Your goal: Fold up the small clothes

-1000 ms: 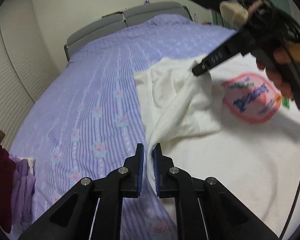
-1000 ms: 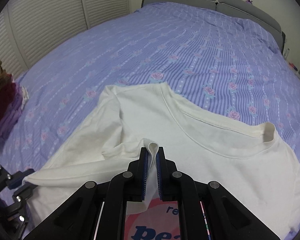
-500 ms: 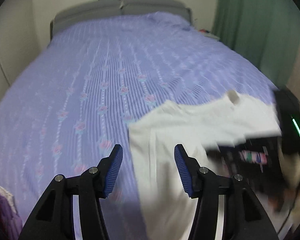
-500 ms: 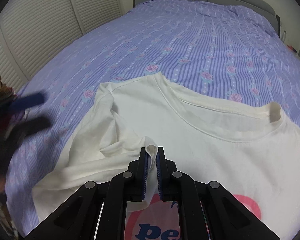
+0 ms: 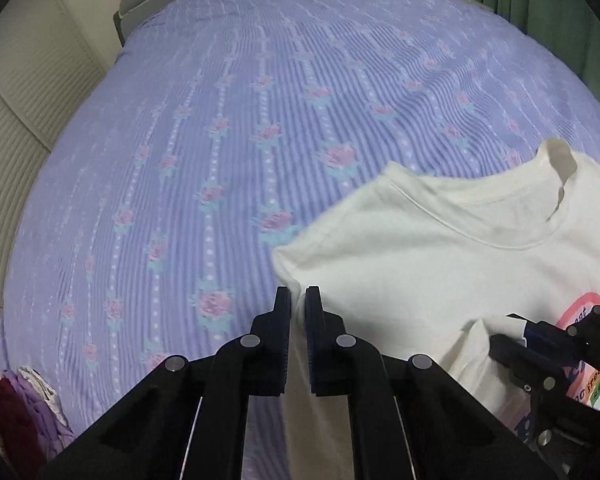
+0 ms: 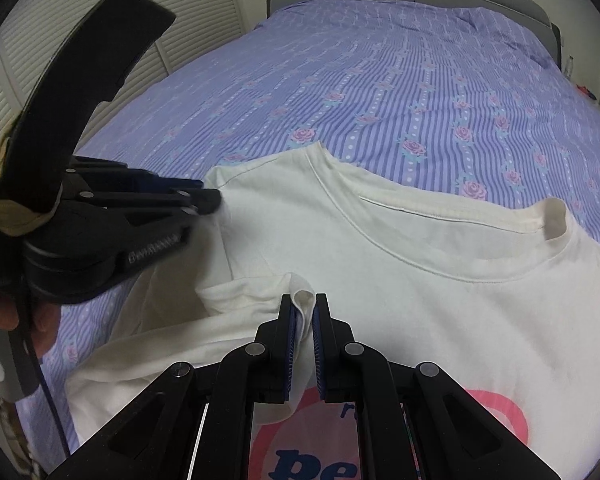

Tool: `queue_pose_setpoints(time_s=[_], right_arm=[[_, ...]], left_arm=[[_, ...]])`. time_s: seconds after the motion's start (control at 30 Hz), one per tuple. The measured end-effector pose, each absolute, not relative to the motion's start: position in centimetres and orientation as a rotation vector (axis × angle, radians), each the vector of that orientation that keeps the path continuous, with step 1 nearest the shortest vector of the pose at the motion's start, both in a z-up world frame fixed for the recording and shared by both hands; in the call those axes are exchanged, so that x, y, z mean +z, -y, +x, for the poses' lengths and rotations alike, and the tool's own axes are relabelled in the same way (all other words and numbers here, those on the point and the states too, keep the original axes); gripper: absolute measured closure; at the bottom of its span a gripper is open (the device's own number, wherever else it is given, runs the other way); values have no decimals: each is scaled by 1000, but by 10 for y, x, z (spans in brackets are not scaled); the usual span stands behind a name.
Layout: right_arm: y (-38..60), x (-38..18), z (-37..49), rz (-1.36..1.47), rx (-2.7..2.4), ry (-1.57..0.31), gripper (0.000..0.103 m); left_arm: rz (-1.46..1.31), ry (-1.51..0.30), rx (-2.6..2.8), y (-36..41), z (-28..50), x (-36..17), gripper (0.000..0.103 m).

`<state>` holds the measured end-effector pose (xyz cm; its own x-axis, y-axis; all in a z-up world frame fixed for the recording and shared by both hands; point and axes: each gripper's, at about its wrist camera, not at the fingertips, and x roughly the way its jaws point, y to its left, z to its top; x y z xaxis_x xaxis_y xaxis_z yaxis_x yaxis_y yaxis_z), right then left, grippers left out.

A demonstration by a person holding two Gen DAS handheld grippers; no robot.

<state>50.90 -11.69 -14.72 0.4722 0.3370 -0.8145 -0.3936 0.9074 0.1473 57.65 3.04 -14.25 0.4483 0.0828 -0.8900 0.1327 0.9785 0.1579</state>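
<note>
Now the left gripper (image 5: 298, 300) is clamped on the white T-shirt (image 6: 440, 280) at its shoulder seam. Meanwhile the right gripper (image 6: 304, 312) pinches a sleeve fold over the purple bedspread (image 5: 260, 100)

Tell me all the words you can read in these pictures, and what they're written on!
"pe": big dark blue letters, cut off by the frame edge, in the pink round print on the white cotton T-shirt.
Small pink lettering on the print's rim in the left wrist view: too blurred to read.
Green and pink lettering lower on the print: too blurred.
Raised lettering on the black left gripper's body: too blurred.
</note>
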Motion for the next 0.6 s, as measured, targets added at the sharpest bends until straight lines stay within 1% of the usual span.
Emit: queue_pose_setpoints(time_s=[0.13,0.23,0.3,0.4,0.47,0.5,0.53,0.57,0.6], right_arm=[[112,-142,513,-70,457,-969,94],[102,-139,519,-104,459,-958,94],[97,-138,526,-127,454,-957,94],[98,-137,527,-110,462,-975,94],[101,-136,520,-121,462,-956,94],[102,-137,518,-118,465,-958,94],[102,-139,517,-116,469,-963,94],[102,-141,515,-117,468,-966,94],[102,-142,514,-117,463,-967,94]], left_arm=[[196,-1054,36,-56,586,-133,99],[157,-1047,69,-83,597,-131,99],[70,-1064,22,-99,600,-131,99],[38,-1103,-92,-98,591,-128,96],[53,-1132,-100,-85,587,-126,89],[38,-1150,-100,-83,584,-125,79],[0,-1174,-91,-80,586,-126,66],[-27,-1191,-90,-76,588,-127,60],[-35,-1203,-87,-72,589,-129,58]])
